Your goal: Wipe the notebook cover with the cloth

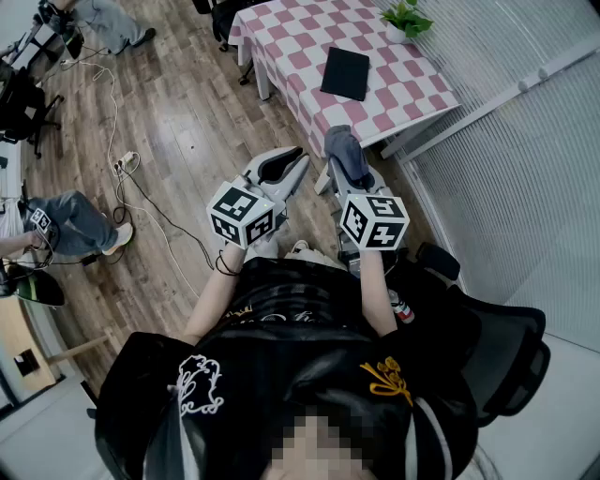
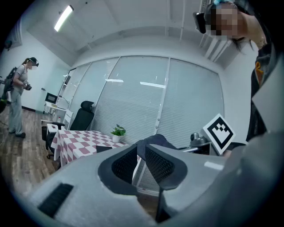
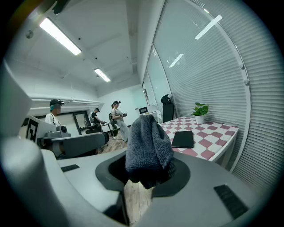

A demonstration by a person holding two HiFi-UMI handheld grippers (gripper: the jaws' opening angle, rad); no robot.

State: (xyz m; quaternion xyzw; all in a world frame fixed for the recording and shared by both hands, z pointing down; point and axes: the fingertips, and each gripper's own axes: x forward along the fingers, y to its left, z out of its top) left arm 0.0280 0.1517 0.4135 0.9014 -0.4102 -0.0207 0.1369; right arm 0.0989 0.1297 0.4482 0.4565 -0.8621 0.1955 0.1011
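Cloth [image 3: 148, 142] bunched in the clamped right tongs [image 3: 149, 167] might slip loose mid-wipe, and the notebook [image 1: 345, 73], flat on the table [image 1: 417, 80] well ahead of both tongs, could skid since the left tongs [image 2: 142, 153] stand apart, empty.

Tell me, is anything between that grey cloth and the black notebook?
Nothing visible. The right tool grips the cloth short of the table; the notebook lies in the open, the plant off at a far corner.

The cloth [image 3: 148, 146] looks coarse-knit, the notebook [image 1: 345, 73] matt, the floor [image 1: 178, 122] glossy wood.
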